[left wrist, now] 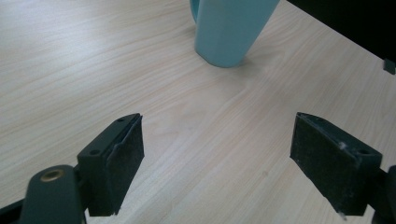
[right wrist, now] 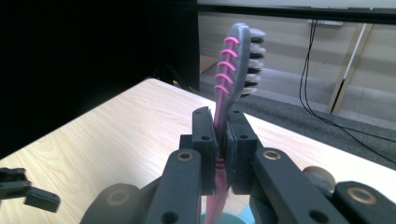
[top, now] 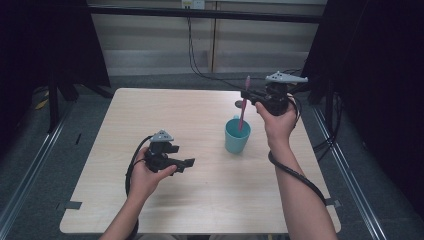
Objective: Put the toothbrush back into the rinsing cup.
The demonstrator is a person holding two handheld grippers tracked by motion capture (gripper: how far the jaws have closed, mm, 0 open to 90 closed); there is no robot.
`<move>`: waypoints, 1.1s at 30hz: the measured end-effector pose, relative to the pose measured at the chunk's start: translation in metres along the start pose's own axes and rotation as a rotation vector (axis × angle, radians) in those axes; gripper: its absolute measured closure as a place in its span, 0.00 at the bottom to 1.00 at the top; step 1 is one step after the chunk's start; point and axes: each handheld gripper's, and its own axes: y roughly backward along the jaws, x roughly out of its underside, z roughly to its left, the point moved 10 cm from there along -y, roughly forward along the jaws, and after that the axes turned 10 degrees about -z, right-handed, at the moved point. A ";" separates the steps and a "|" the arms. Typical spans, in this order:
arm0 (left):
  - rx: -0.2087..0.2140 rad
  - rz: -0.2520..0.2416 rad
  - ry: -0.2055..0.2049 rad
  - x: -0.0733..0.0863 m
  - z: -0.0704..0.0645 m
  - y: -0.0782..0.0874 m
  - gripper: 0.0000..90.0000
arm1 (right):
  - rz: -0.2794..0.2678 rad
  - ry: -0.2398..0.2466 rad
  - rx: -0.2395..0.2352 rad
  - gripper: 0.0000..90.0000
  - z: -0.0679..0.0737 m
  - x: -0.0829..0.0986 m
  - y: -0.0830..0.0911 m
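A light wooden table (top: 200,200) stands on grey carpet, with dark curtains at both sides and a pale panelled wall behind. A black cable hangs down the wall toward the far edge of the table.

A teal cup (top: 237,135) stands upright on the table, right of centre. In the left gripper view the cup's lower body (left wrist: 231,30) sits ahead of the jaws, apart from them.

The right gripper (top: 246,95) is held above the cup, near the far right corner of the table. Its jaws are closed on a pink and grey toothbrush (top: 244,107), gripping the handle below the head. The toothbrush stands nearly upright, bristle head up; its lower end reaches down into the cup. The right gripper view shows the head (right wrist: 238,60) rising above the closed jaws, bristles facing right, and the cup's rim at the bottom edge.

The left gripper (top: 187,163) hovers low over the table, left of the cup, pointing toward it. Its jaws stand wide apart and hold nothing (left wrist: 217,158).
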 end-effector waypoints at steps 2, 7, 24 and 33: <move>-0.002 0.000 0.003 0.001 0.001 0.001 0.19 | 0.001 0.003 0.006 0.94 -0.002 0.007 -0.002; -0.001 0.003 0.003 0.004 0.001 0.002 0.19 | 0.009 0.013 0.026 0.94 -0.008 0.026 -0.004; 0.012 0.011 -0.015 0.008 -0.003 0.000 0.19 | 0.036 -0.030 0.059 0.93 -0.023 0.075 -0.004; 0.011 0.013 -0.019 0.009 -0.003 0.001 0.19 | 0.058 -0.023 0.059 0.93 -0.022 0.089 -0.009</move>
